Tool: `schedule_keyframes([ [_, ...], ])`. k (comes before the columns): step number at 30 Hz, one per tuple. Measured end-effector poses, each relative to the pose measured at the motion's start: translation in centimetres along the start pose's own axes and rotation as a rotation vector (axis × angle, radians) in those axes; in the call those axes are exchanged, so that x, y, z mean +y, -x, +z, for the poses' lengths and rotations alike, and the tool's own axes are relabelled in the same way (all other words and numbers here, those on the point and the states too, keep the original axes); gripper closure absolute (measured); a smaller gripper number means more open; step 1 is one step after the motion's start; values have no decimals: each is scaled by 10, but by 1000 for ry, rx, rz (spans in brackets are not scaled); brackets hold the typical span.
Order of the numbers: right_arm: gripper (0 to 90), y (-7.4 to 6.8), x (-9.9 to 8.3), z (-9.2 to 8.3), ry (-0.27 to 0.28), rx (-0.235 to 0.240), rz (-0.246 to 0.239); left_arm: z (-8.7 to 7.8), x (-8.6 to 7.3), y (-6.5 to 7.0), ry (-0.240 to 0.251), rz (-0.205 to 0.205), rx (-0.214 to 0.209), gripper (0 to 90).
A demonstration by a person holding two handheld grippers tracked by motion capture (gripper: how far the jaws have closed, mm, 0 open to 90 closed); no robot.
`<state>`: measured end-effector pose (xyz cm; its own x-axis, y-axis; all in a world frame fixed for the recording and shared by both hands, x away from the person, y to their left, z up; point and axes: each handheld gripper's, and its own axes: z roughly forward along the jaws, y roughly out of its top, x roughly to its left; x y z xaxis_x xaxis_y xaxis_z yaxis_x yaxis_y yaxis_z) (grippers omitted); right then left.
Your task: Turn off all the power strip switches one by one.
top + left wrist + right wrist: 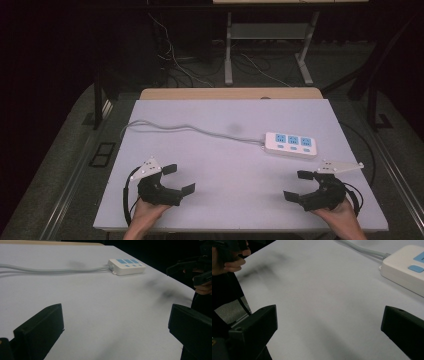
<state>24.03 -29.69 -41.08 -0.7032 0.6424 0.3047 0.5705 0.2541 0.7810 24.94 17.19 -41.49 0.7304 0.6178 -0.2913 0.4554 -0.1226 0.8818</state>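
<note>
A white power strip (291, 144) with blue sockets lies on the right half of the white table (225, 160), its grey cord (190, 129) running off to the left edge. The left gripper (179, 179) rests low at the front left, wide open and empty. At the front right the right gripper (298, 185) is also wide open with nothing between its jaws. In the left gripper view the strip (127, 266) lies far ahead, with the other gripper (192, 270) at the right edge. The right gripper view has the strip (405, 268) close at upper right.
A wooden tabletop edge (230, 93) shows behind the white surface. Beyond it stand a desk frame (267, 45) and loose cables (175, 60) on the dark floor. A hand (233, 262) holds the other gripper at the upper left of the right gripper view.
</note>
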Motion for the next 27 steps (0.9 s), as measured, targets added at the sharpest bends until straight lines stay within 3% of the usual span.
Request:
schedule_keyframes([
  [12, 4, 2, 9, -4, -37, -9, -10, 0, 0, 1, -7, 4, -7, 0],
  [27, 4, 9, 33, -8, -66, 3, -34, 1, -1, 0, -13, 5, -2, 0],
])
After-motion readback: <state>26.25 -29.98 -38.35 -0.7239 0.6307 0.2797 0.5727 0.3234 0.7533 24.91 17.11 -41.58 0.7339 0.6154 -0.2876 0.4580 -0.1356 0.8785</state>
